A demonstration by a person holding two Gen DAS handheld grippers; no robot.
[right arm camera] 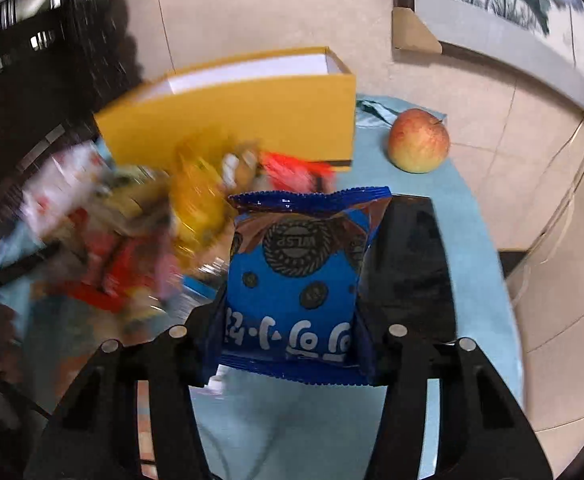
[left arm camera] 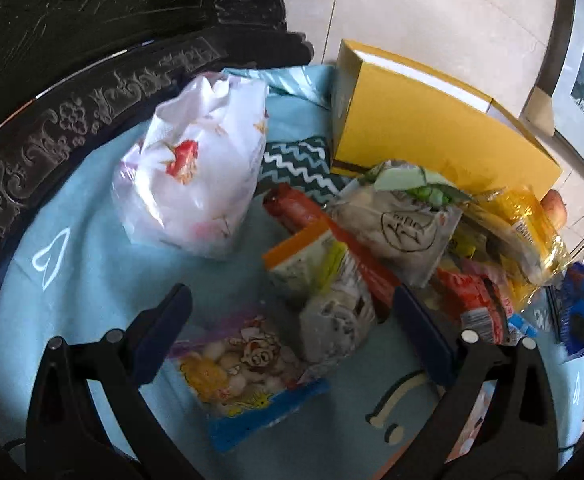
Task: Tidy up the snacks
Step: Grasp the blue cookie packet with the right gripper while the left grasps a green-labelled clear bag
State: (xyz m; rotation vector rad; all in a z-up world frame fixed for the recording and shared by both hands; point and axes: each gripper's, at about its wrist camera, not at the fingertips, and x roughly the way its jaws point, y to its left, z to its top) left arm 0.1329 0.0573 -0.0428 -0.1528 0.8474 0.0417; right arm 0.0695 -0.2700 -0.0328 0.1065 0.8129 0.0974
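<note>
A pile of snack packets [left arm camera: 403,248] lies on the light blue cloth [left arm camera: 92,280] in front of an open yellow box [left arm camera: 431,128]. My left gripper [left arm camera: 292,312] is open and hovers above a clear cartoon candy bag [left arm camera: 248,372] and a grey cookie packet [left arm camera: 339,316]. My right gripper [right arm camera: 295,280] is shut on a blue cookie packet [right arm camera: 295,280] and holds it above the table, in front of the yellow box [right arm camera: 244,120]. That packet shows blurred at the right edge of the left wrist view [left arm camera: 581,304]. The pile [right arm camera: 132,232] is blurred in the right wrist view.
A white plastic bag [left arm camera: 192,168] sits left of the pile. An apple [right arm camera: 418,140] stands to the right of the box. A dark carved wooden piece [left arm camera: 72,120] borders the table at the left. A framed picture [right arm camera: 511,12] leans against the wall behind.
</note>
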